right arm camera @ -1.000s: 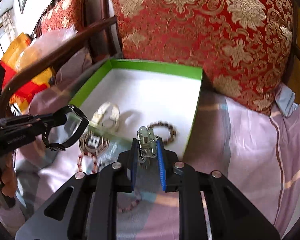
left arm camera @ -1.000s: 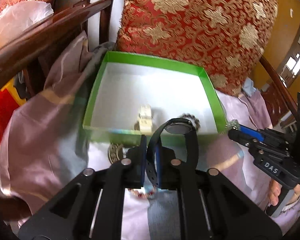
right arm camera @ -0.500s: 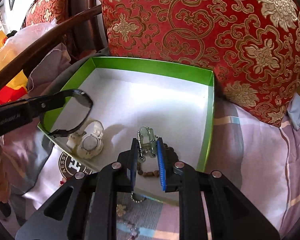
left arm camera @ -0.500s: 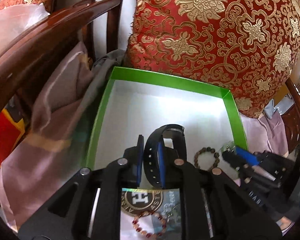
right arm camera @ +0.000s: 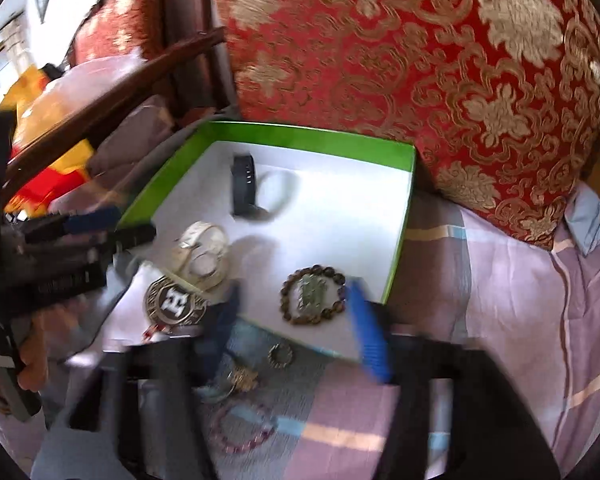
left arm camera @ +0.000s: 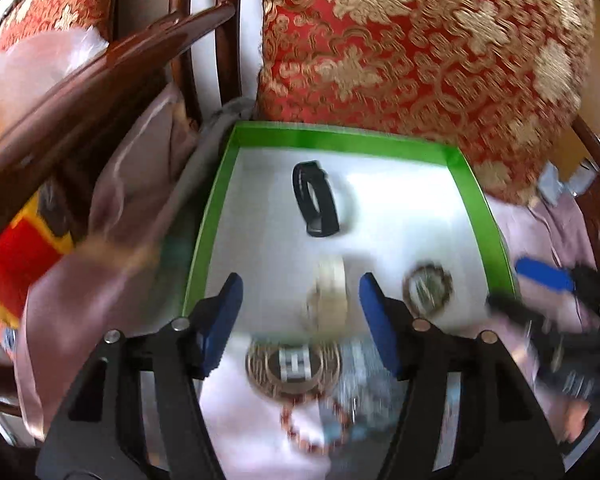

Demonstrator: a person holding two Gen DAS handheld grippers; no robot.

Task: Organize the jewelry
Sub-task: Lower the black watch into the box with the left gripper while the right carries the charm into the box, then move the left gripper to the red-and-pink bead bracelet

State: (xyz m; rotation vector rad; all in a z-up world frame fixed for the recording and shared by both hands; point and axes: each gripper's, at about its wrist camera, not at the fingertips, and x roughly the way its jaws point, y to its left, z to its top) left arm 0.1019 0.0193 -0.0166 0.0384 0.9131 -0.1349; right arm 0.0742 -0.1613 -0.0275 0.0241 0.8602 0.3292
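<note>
A green box [left arm camera: 342, 139] [right arm camera: 404, 216] with a white floor holds a black watch [left arm camera: 315, 198] [right arm camera: 244, 190], a cream watch [left arm camera: 329, 294] [right arm camera: 202, 254] and a brown bead bracelet [left arm camera: 428, 290] [right arm camera: 313, 294] with a pale green piece [right arm camera: 311, 295] lying inside its ring. My left gripper [left arm camera: 300, 312] is open and empty over the box's near edge. My right gripper [right arm camera: 296, 320] is open and empty, just in front of the bead bracelet. It also shows at the right of the left wrist view [left arm camera: 540, 280].
A gold round medallion [left arm camera: 294, 364] [right arm camera: 176, 302], a red bead bracelet [right arm camera: 242, 428] [left arm camera: 316, 424] and small gold pieces [right arm camera: 280, 354] lie on the pink cloth in front of the box. A red and gold cushion [right arm camera: 420, 60] stands behind it. A wooden armrest [left arm camera: 100, 92] is at left.
Both grippers opened and pulled back. The black watch went from my left gripper into the box. The pale green piece went from my right gripper into the bead bracelet's ring.
</note>
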